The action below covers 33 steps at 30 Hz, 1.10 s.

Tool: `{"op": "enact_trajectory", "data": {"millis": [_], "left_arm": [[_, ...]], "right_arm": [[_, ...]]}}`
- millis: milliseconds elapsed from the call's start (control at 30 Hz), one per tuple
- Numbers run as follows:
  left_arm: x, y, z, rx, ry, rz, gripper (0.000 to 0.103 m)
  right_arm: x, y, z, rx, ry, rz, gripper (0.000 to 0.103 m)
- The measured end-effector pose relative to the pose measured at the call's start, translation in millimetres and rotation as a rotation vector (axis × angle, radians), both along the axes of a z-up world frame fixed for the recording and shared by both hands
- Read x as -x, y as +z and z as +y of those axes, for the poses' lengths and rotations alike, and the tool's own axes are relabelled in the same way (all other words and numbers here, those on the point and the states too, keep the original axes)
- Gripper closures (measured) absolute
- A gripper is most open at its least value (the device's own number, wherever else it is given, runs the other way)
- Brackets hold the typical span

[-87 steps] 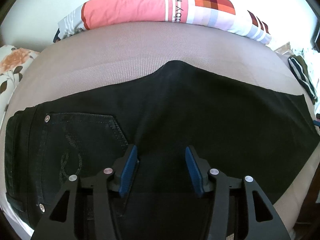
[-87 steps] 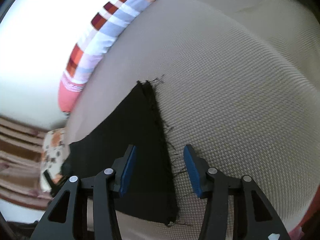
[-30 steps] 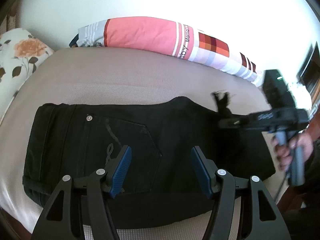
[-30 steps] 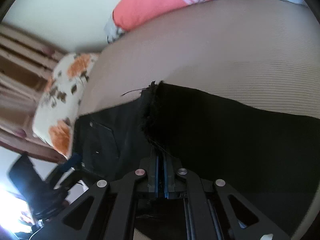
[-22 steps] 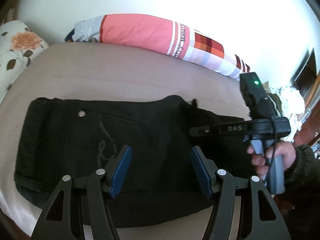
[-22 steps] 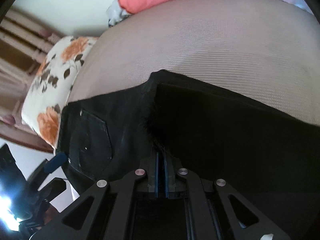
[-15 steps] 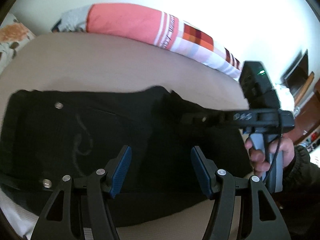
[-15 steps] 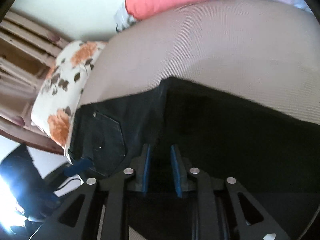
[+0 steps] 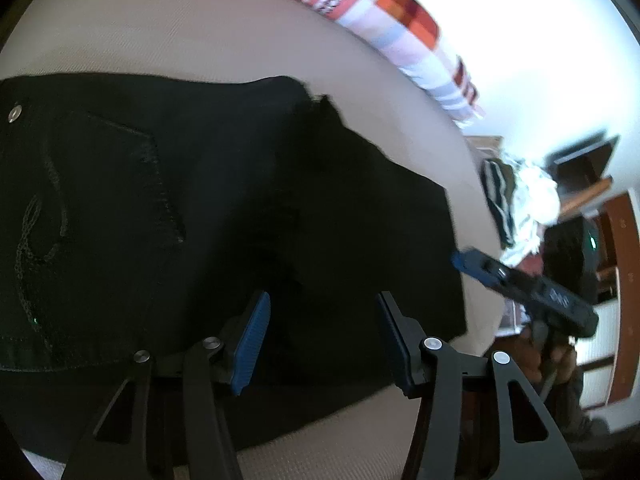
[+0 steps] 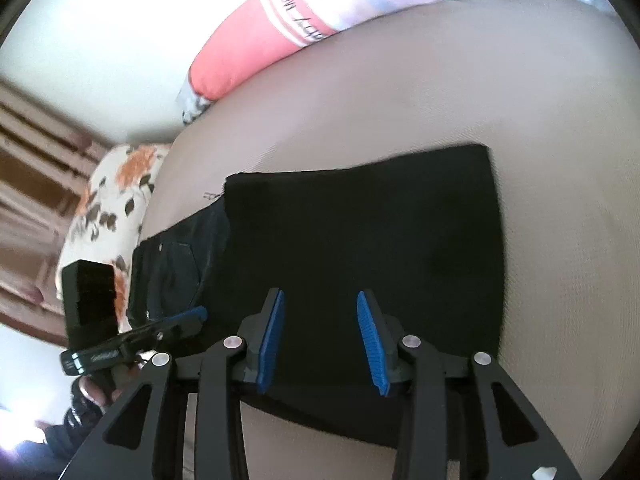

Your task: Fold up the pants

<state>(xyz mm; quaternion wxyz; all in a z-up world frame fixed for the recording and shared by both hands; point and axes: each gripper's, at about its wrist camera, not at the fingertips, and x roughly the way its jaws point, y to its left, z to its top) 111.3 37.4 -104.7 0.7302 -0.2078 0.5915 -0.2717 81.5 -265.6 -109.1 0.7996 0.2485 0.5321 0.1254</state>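
Black pants point(image 9: 240, 208) lie folded on a beige bed point(image 9: 160, 40). The leg half is laid back over the upper half, its frayed hem near the back pocket point(image 9: 80, 184). In the right wrist view the folded leg panel point(image 10: 360, 232) covers most of the pants, with the pocket end point(image 10: 172, 272) showing at left. My left gripper point(image 9: 320, 336) is open and empty just above the pants' near edge. My right gripper point(image 10: 320, 336) is open and empty above the folded panel; it also shows in the left wrist view point(image 9: 520, 280) beside the fold's right edge.
A long pink and checked pillow point(image 9: 360, 0) lies along the bed's far side. A floral pillow point(image 10: 108, 208) sits past the waistband end. A heap of clothes point(image 9: 516, 208) and wooden furniture point(image 9: 620, 300) stand beyond the bed's right end.
My right gripper carried the hem over onto the upper half, opened, let go and pulled back to the right. My left gripper stayed open and shifted closer to the pants.
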Motion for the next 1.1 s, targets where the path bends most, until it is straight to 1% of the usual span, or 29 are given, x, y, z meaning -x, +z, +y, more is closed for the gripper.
{"op": "enact_trajectory", "data": {"millis": [67,100,133,167,200,233,267,367,433,533,600,700,767,867,900,967,1000,1067,1100], "left_arm": [[-2,-5,-1,-0.019,0.008,0.014,0.048],[-3,-7,-2,-0.014,0.012,0.02,0.048],[-3,-7,-3,-0.011,0.015,0.017,0.049],[-2,-7,-4,-0.013,0.014,0.017,0.053],[-1,-9,-8,-0.012,0.003,0.026,0.07],[0,-13,-12,-0.018,-0.011,0.045,0.091],[2,-19,-17,-0.042,-0.018,0.078,0.093],[8,-14,-22,-0.066,-0.011,0.035,0.095],[10,-9,-20,-0.055,0.002,0.022,0.096],[18,-3,-17,-0.072,0.005,-0.005,0.096],[20,-4,-23,-0.095,0.002,-0.019,0.097],[19,-15,-27,-0.144,-0.013,-0.039,0.096],[19,-15,-29,-0.16,-0.015,-0.077,0.095],[20,-9,-35,-0.233,-0.039,-0.127,0.091],[20,-7,-36,-0.258,-0.035,-0.143,0.087],[20,0,-36,-0.324,-0.038,-0.204,0.086],[18,5,-37,-0.345,-0.04,-0.244,0.086],[13,13,-37,-0.36,-0.03,-0.303,0.086],[9,18,-38,-0.346,-0.029,-0.326,0.086]], "right_arm": [[6,-5,-9,-0.017,-0.033,0.008,0.066],[9,-7,-13,-0.026,-0.045,0.009,0.066],[12,-10,-16,-0.032,-0.055,0.014,0.066],[13,-12,-16,-0.035,-0.057,0.018,0.066],[14,-14,-16,-0.037,-0.058,0.022,0.066],[15,-16,-16,-0.032,-0.059,0.026,0.066],[16,-18,-15,-0.023,-0.06,0.03,0.066],[19,-20,-15,0.004,-0.05,0.03,0.066],[21,-19,-14,0.026,-0.04,0.03,0.066],[27,-15,-12,0.069,-0.021,0.025,0.066],[32,-17,-11,0.089,-0.021,0.035,0.066],[37,-26,-6,0.123,-0.002,0.045,0.066],[37,-27,-3,0.149,0.0,0.024,0.066],[33,-24,3,0.189,0.027,0.029,0.064],[31,-21,4,0.196,0.036,0.02,0.064],[24,-13,5,0.238,0.036,-0.011,0.064],[21,-10,5,0.254,0.036,-0.028,0.064],[11,-3,4,0.282,0.037,-0.063,0.064],[2,0,2,0.31,0.026,-0.08,0.064]]}}
